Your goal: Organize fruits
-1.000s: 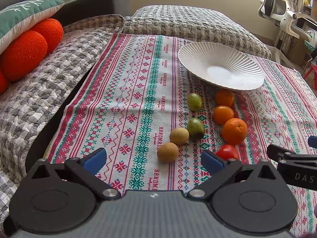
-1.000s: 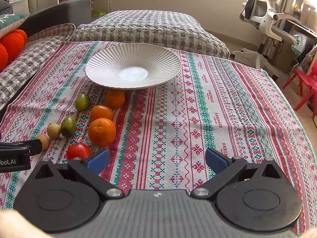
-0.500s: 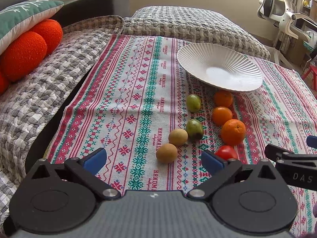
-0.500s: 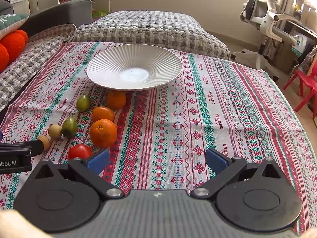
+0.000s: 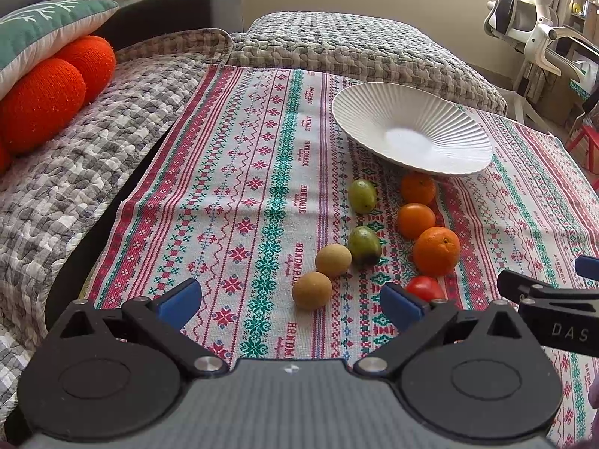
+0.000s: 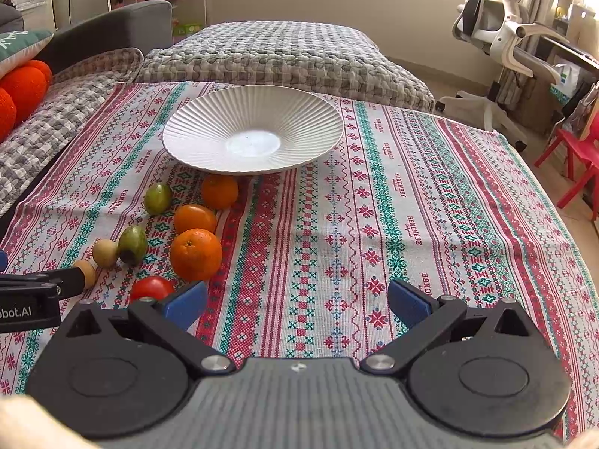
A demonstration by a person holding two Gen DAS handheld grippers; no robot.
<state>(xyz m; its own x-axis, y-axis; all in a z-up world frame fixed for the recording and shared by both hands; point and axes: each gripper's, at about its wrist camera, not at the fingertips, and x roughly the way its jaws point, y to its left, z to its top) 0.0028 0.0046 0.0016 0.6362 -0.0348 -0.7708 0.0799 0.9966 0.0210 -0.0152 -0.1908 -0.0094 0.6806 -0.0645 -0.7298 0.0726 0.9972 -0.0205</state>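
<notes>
A white ribbed plate (image 5: 374, 112) (image 6: 194, 119) stands empty on the patterned cloth. In front of it lie several fruits: a large orange (image 5: 436, 250) (image 6: 195, 253), two smaller orange fruits (image 5: 415, 220) (image 5: 417, 188), two green fruits (image 5: 362, 195) (image 5: 364, 250), two tan round fruits (image 5: 333, 260) (image 5: 312, 290) and a red tomato (image 5: 425, 288) (image 6: 151, 287). My left gripper (image 5: 290, 301) is open and empty, just short of the nearest tan fruit. My right gripper (image 6: 297, 303) is open and empty, to the right of the fruits, its left finger beside the tomato.
The patterned cloth (image 6: 411, 205) covers a low table. A grey quilted sofa (image 5: 67, 149) with orange cushions (image 5: 41, 101) lies to the left, a quilted bench (image 6: 280, 56) behind. An office chair (image 6: 498, 41) and a red chair (image 6: 576, 157) stand at the right.
Both grippers have drifted slightly forward toward the fruits and plate. The jaws stay open and nothing was picked up.
</notes>
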